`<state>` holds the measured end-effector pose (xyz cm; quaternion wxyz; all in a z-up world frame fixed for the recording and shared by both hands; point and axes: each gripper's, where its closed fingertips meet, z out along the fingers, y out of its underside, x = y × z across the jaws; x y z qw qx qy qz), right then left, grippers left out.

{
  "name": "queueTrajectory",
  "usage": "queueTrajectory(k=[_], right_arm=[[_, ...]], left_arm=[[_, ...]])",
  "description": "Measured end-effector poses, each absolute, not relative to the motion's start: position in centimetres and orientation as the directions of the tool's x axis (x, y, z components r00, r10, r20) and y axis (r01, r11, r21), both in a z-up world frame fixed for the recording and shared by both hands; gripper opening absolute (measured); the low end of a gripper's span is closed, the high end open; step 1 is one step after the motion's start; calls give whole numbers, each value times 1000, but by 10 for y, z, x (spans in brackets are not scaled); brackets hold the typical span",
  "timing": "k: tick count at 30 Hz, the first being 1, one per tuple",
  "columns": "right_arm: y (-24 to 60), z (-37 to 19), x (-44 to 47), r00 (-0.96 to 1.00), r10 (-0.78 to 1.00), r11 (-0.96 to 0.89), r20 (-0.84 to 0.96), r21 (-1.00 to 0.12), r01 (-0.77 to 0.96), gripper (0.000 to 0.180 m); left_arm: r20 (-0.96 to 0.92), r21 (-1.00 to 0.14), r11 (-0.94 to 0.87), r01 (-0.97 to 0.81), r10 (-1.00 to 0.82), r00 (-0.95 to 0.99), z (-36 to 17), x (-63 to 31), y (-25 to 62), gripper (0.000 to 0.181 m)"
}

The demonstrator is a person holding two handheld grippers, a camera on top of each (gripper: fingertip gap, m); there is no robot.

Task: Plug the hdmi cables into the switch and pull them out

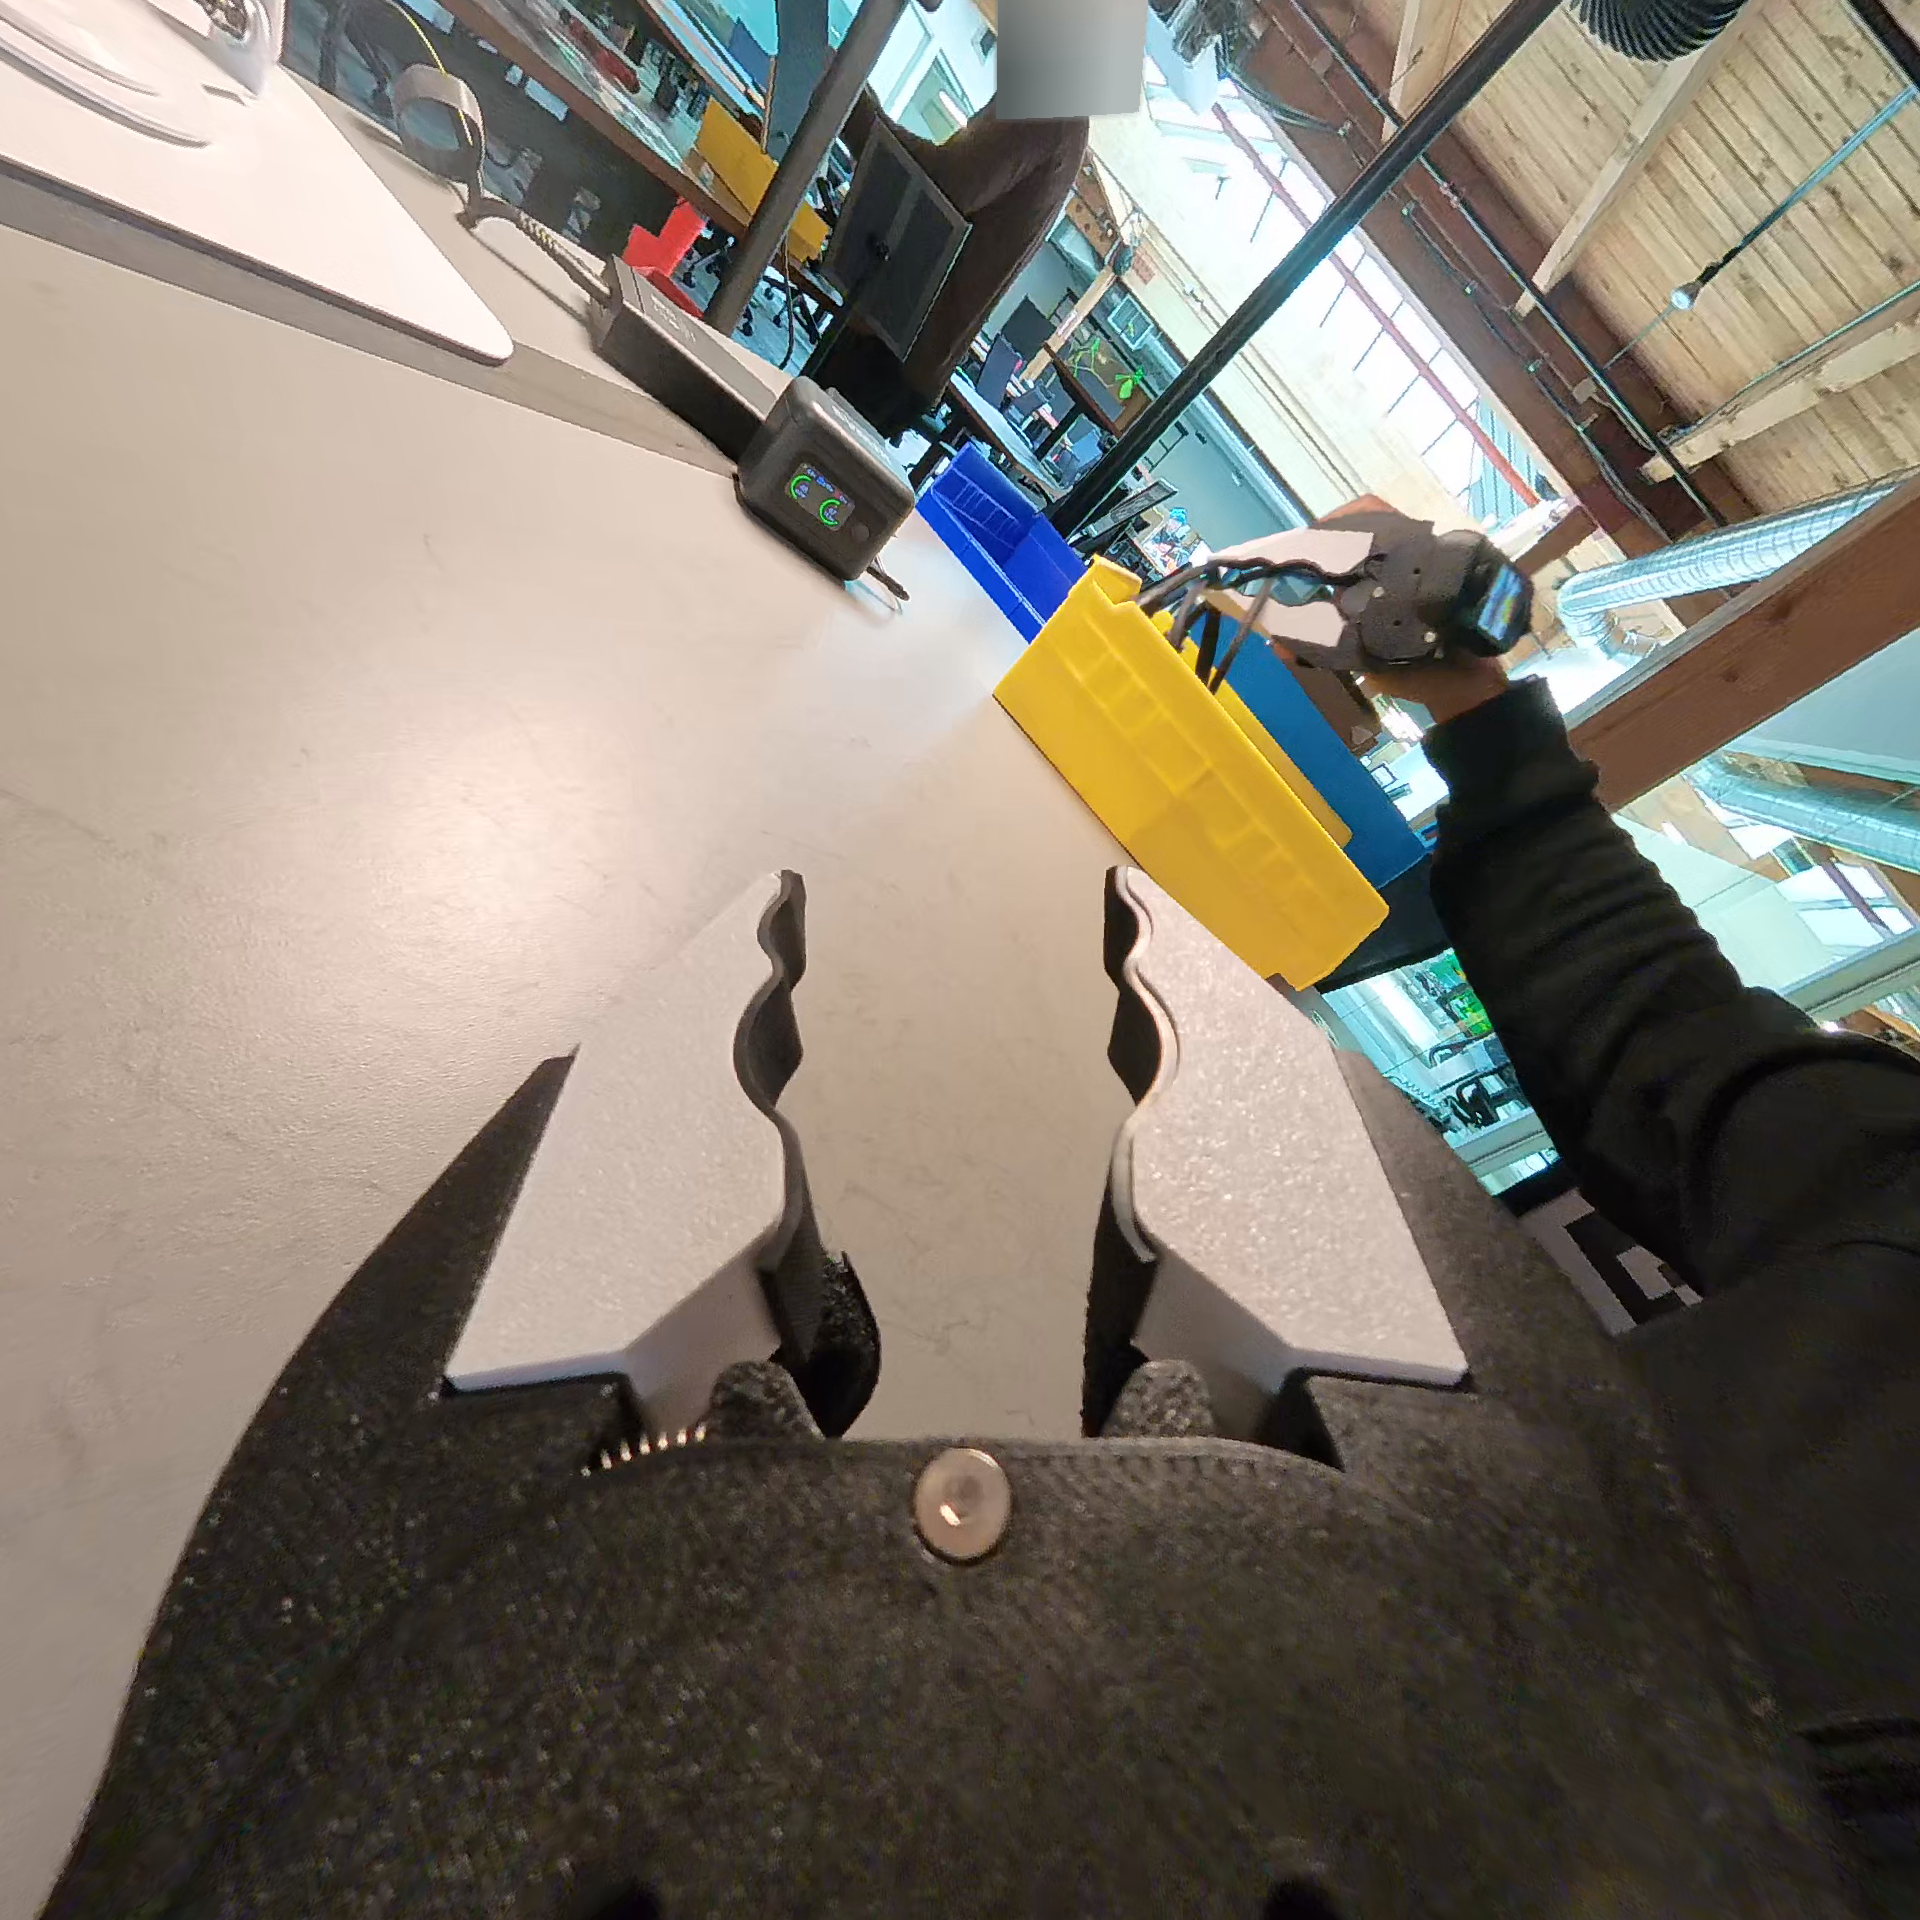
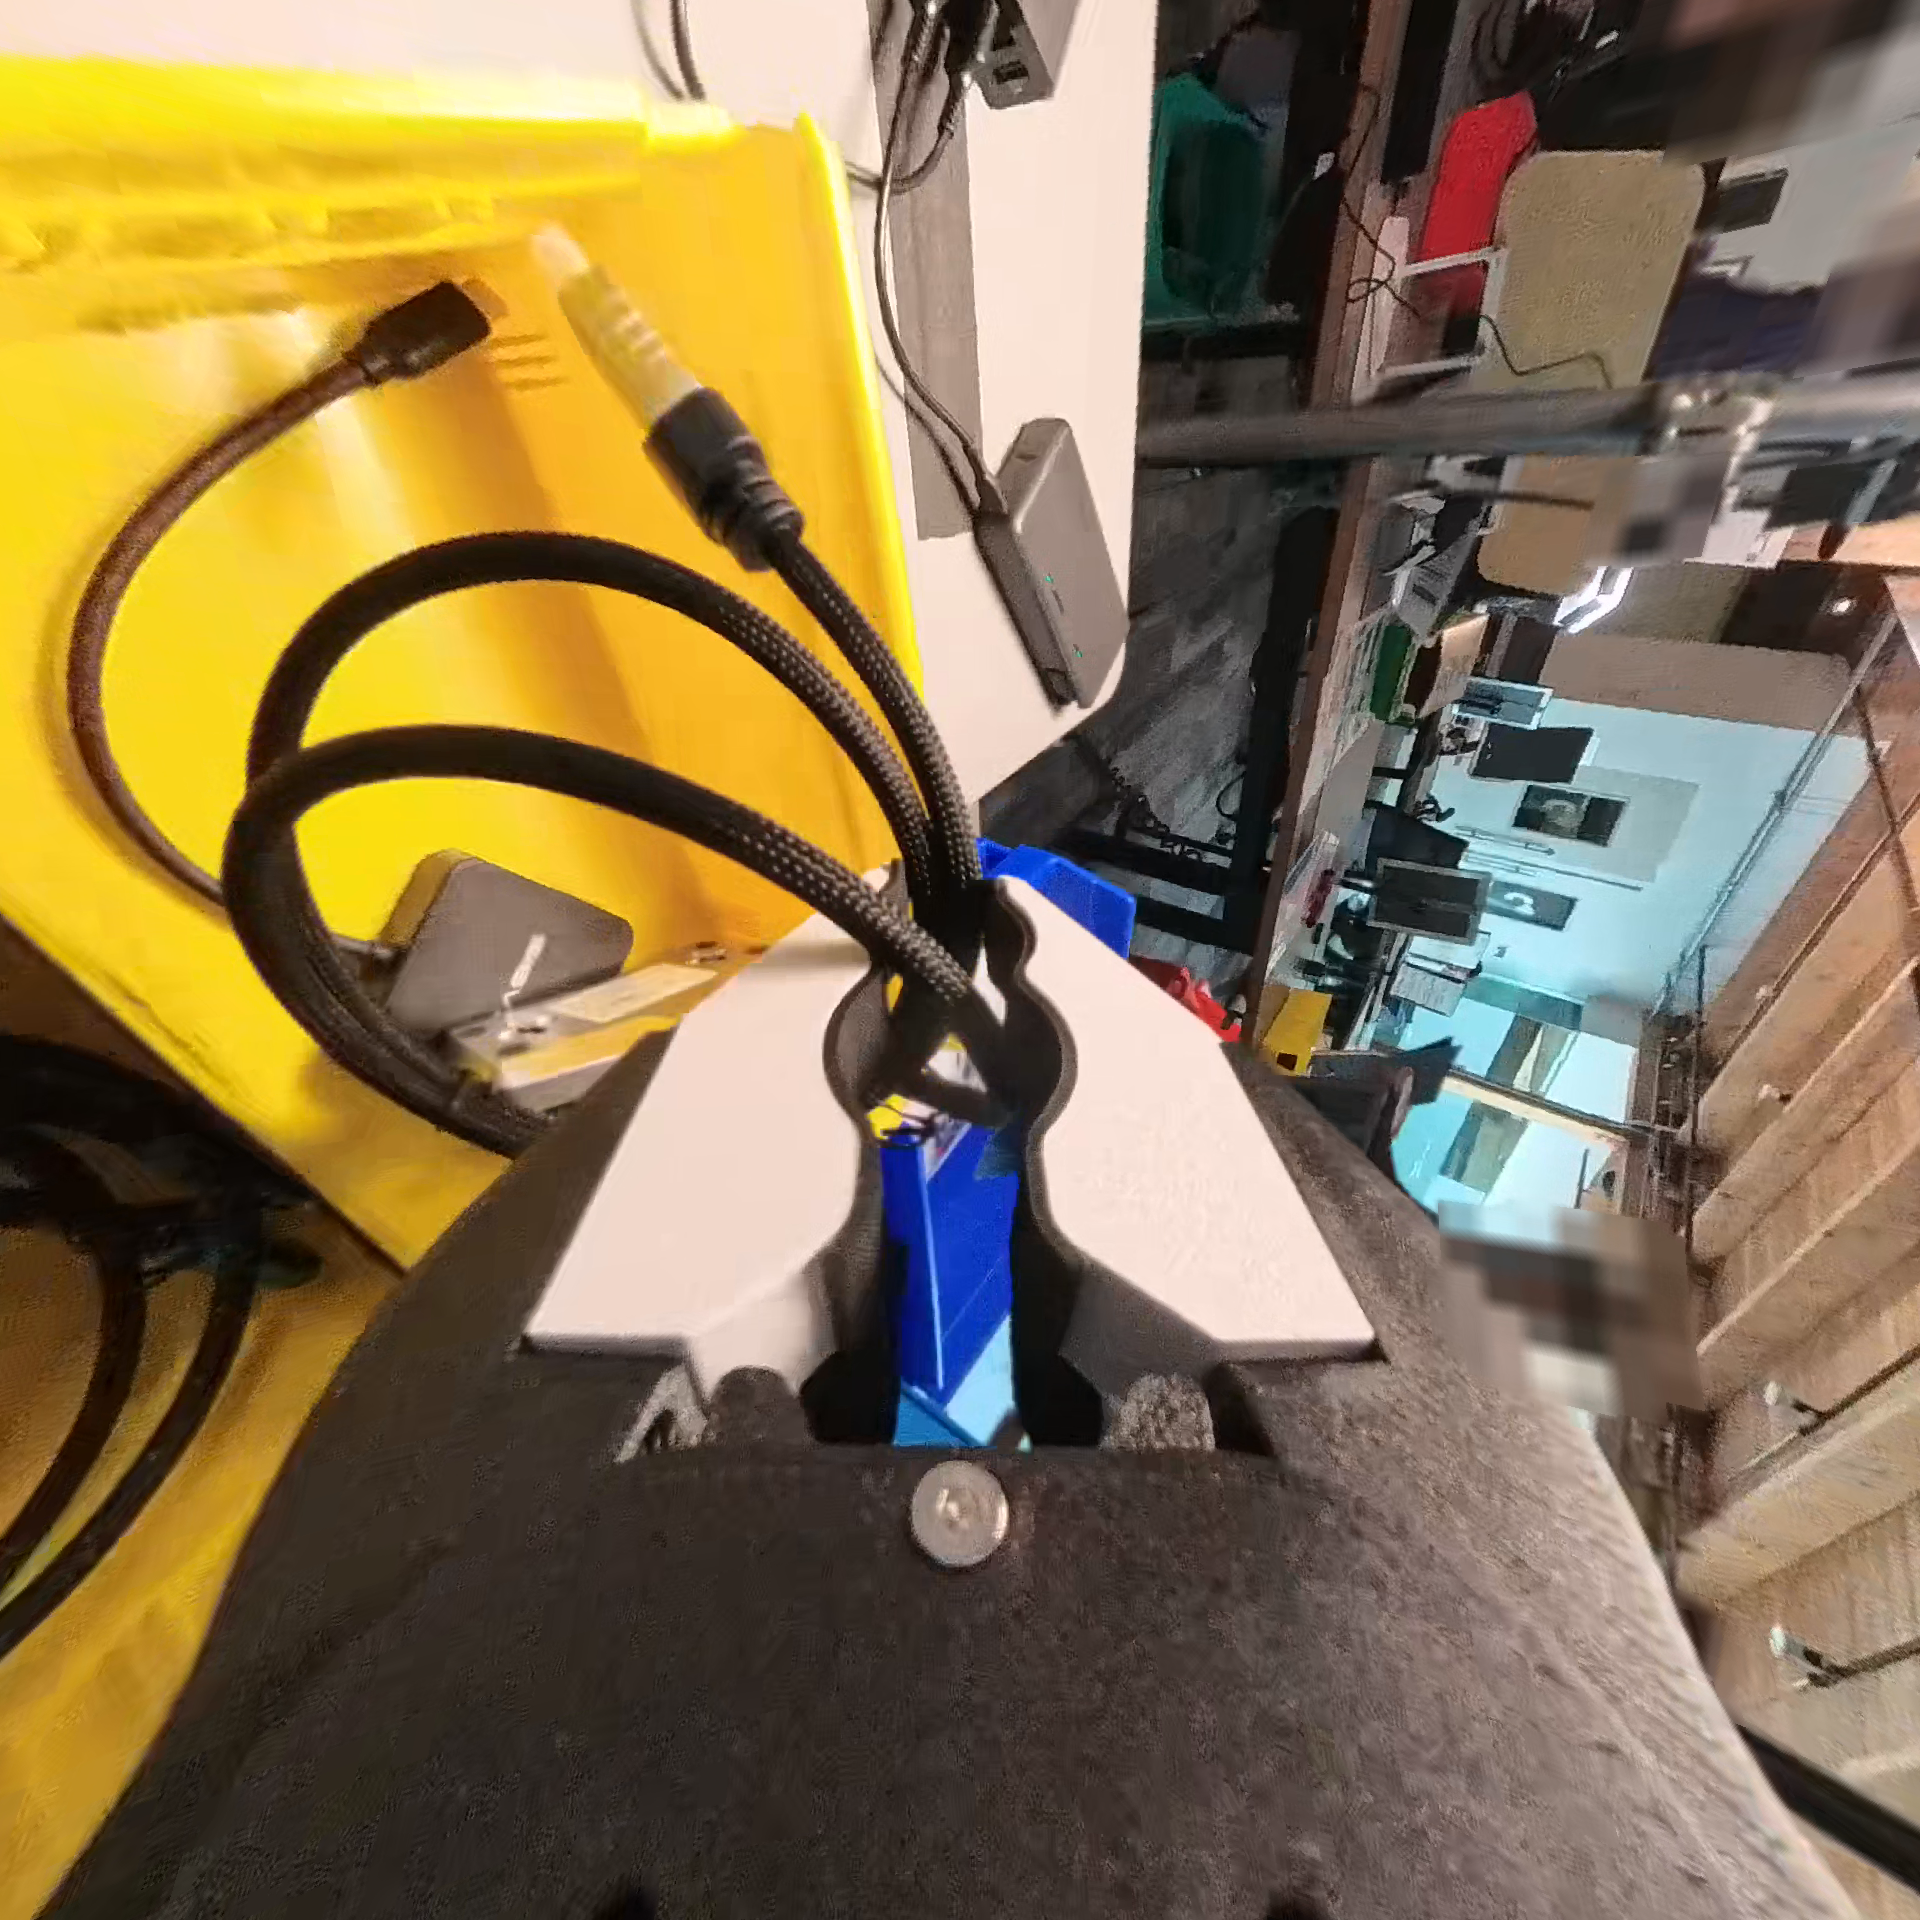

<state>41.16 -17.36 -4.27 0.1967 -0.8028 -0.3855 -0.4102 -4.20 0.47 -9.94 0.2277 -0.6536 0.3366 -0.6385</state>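
The black braided hdmi cables (image 2: 582,758) are looping up out of the yellow bin (image 2: 623,665), and the right gripper (image 2: 951,971) is pinching them tight between its white fingers (image 2: 1174,1153) just above the bin's rim. One black connector (image 2: 421,330) is hanging free over the bin's inside, and a second plug (image 2: 717,468) with a pale tip is sticking up beside it. A dark flat box, seemingly the switch (image 2: 509,940), is lying inside the bin beneath the loops. In the left wrist view the left gripper (image 1: 951,904) is hovering with its jaws spread wide and holding nothing, over the pale table (image 1: 312,831) just short of the bin (image 1: 1195,810). Beyond the bin a blue bin (image 1: 997,530) and a small dark device with a lit screen (image 1: 826,488) are sitting on the same table
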Motion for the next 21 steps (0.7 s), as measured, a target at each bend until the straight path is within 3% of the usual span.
queueTrajectory(k=[3,9,17,21], right_arm=[[-152,-65,403,356,505,-620,787,44,783,19],[-143,-95,378,465,539,-631,702,-29,775,37],[-175,-44,352,735,249,-701,630,-406,585,55],[-198,-25,289,862,114,-628,495,-636,448,67]], left_arm=[[682,-727,-670,-151,-730,-44,-99,-42,4,58],[644,-751,-613,-246,-762,-66,-106,-40,-13,60],[602,-774,-556,-302,-794,-83,-110,-39,-24,65],[589,-784,-547,-295,-805,-73,-110,-39,-23,66]])
